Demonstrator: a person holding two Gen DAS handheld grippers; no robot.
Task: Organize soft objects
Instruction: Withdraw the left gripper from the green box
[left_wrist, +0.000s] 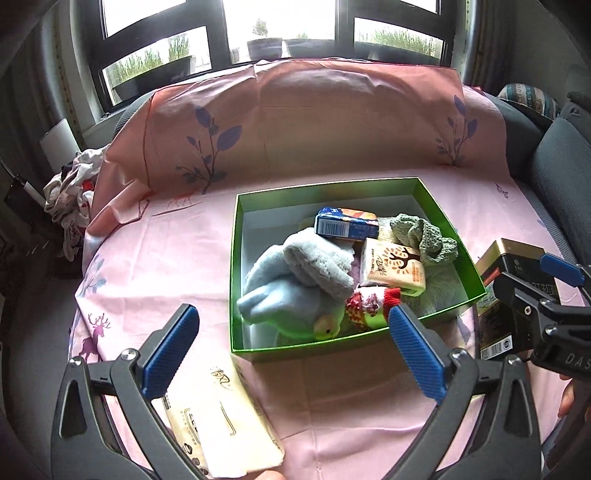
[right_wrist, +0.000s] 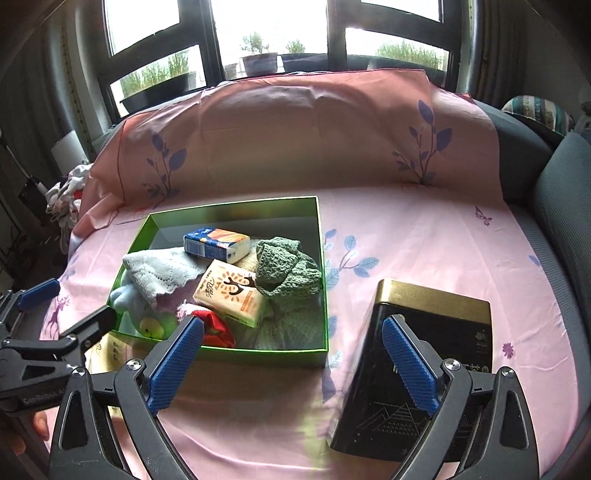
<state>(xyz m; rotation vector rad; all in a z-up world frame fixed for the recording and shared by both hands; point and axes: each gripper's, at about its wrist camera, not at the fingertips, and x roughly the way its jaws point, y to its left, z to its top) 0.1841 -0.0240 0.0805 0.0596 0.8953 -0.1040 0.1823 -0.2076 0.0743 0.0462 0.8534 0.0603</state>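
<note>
A green open box (left_wrist: 236, 266) (right_wrist: 323, 266) sits on a pink sheet. Inside lie a light blue towel (left_wrist: 295, 269), a green knitted cloth (left_wrist: 424, 236) (right_wrist: 284, 269), a blue tissue pack (left_wrist: 345, 223) (right_wrist: 216, 245), an orange tissue pack (left_wrist: 393, 267) (right_wrist: 231, 295), a red-and-white sock (left_wrist: 369, 302) and a green plush toy (left_wrist: 325, 326). A cream tissue pack (left_wrist: 221, 417) lies on the sheet by my left gripper's left finger. My left gripper (left_wrist: 291, 350) is open and empty in front of the box. My right gripper (right_wrist: 291, 363) is open and empty, beside the box's front.
A black and gold tin (right_wrist: 424, 369) (left_wrist: 517, 295) stands right of the box, next to my right gripper's right finger. The pink sheet (right_wrist: 424, 229) covers a sofa seat and backrest. Crumpled clothes (left_wrist: 74, 199) lie at the left. Grey cushions (right_wrist: 561, 206) are at the right.
</note>
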